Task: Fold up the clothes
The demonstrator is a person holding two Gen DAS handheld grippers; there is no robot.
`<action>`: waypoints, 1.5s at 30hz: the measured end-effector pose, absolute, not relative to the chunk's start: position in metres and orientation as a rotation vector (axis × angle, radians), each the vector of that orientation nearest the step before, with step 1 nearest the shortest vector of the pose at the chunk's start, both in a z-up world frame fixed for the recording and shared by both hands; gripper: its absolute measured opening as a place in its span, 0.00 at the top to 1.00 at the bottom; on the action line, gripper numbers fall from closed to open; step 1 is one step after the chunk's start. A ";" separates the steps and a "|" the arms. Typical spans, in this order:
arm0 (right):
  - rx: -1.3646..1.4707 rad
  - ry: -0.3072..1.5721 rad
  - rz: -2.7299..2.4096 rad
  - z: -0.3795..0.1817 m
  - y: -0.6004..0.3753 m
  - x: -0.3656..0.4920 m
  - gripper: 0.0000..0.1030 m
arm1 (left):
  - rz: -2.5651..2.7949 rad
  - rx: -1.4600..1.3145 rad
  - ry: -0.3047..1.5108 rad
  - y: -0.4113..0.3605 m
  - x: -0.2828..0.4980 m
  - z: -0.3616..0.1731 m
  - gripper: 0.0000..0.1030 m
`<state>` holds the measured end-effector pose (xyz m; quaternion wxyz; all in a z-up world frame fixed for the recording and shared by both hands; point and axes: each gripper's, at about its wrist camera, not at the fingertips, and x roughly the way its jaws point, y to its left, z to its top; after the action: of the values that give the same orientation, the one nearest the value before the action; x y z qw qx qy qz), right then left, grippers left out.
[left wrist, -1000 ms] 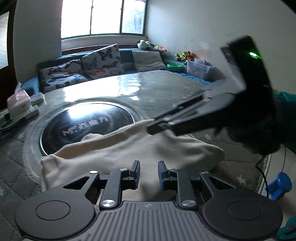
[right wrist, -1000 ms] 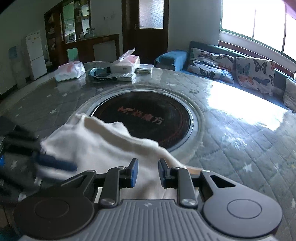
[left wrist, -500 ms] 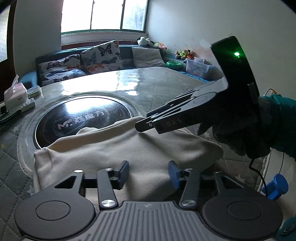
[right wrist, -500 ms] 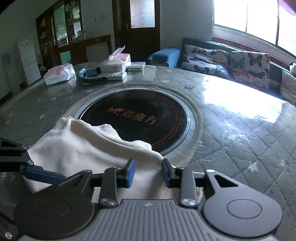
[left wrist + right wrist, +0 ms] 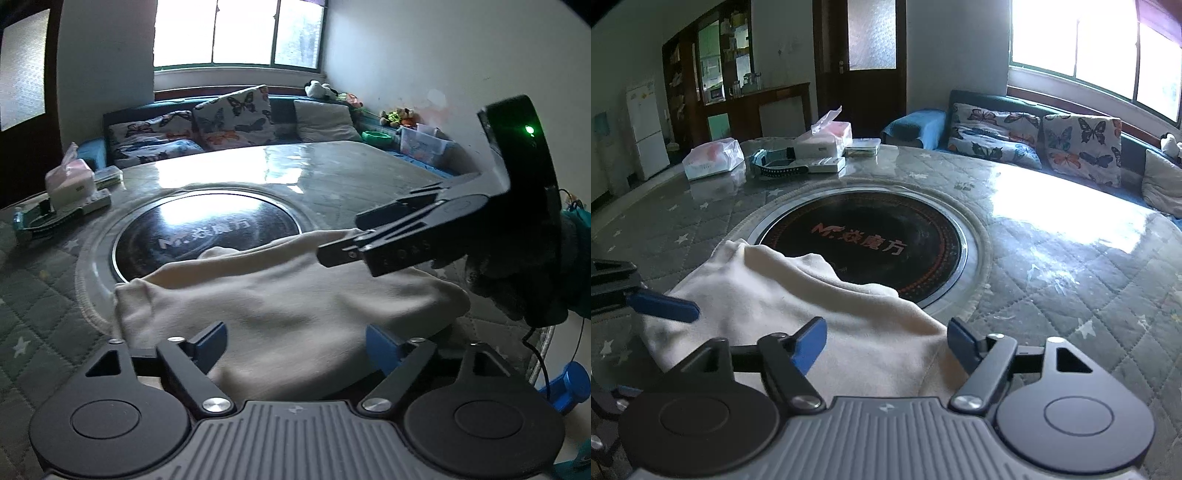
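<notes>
A cream garment (image 5: 288, 295) lies folded in a soft heap on the quilted table, its far edge over the black round hob (image 5: 207, 229). It also shows in the right wrist view (image 5: 798, 306). My left gripper (image 5: 295, 341) is open and empty, its blue pads wide apart just above the near edge of the garment. My right gripper (image 5: 886, 343) is open and empty over the garment's right end. In the left wrist view the right gripper (image 5: 332, 254) hovers above the cloth. In the right wrist view one finger of the left gripper (image 5: 665, 304) shows at the left.
The round table (image 5: 1052, 266) has a grey quilted cover. Tissue packs, a white box (image 5: 823, 142) and a wristband lie at its far side. A sofa with butterfly cushions (image 5: 1078, 144) stands behind. A blue object (image 5: 565, 384) and a cable hang off the table's right edge.
Both grippers have opened wide and let go of the garment, which now rests on the table. Both have drawn back slightly from it.
</notes>
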<state>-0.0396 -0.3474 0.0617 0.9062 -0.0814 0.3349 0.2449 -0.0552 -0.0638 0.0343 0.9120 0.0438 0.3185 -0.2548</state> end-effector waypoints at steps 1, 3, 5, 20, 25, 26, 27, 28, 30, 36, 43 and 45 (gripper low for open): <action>-0.165 0.688 0.504 0.062 -0.348 -0.041 0.26 | -0.518 0.088 0.651 -0.062 -0.056 0.035 0.10; -0.155 0.681 0.504 0.063 -0.349 -0.044 0.22 | -0.507 0.083 0.642 -0.059 -0.058 0.036 0.05; -0.150 0.670 0.503 0.065 -0.349 -0.048 0.15 | -0.495 0.078 0.633 -0.055 -0.061 0.038 0.01; -0.103 0.609 0.510 0.079 -0.350 -0.077 0.00 | -0.338 0.006 0.594 -0.008 -0.065 0.045 0.00; -0.122 0.628 0.547 0.071 -0.339 -0.089 0.00 | -0.302 -0.020 0.621 0.000 -0.063 0.039 0.00; -0.128 0.632 0.556 0.068 -0.336 -0.092 0.00 | -0.290 -0.016 0.634 0.000 -0.061 0.038 0.00; -0.132 0.638 0.562 0.065 -0.333 -0.095 0.00 | -0.278 -0.014 0.646 0.000 -0.059 0.035 0.00; -0.134 0.643 0.566 0.063 -0.331 -0.096 0.00 | -0.265 -0.014 0.659 0.001 -0.057 0.033 0.00; -0.140 0.663 0.571 0.057 -0.326 -0.097 0.00 | -0.245 -0.017 0.683 0.002 -0.053 0.028 0.00; -0.184 0.689 0.553 0.041 -0.316 -0.100 0.00 | -0.221 -0.026 0.720 0.006 -0.050 0.018 0.00; -0.203 0.681 0.548 0.046 -0.316 -0.104 0.00 | -0.213 -0.034 0.721 0.006 -0.052 0.019 0.00; -0.197 0.665 0.538 0.050 -0.319 -0.106 0.00 | -0.211 -0.039 0.713 0.007 -0.052 0.023 0.00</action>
<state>-0.1061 -0.3186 0.0498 0.9053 -0.0953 0.3219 0.2602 -0.0519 0.0071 0.0227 0.9314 -0.0189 0.3485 -0.1029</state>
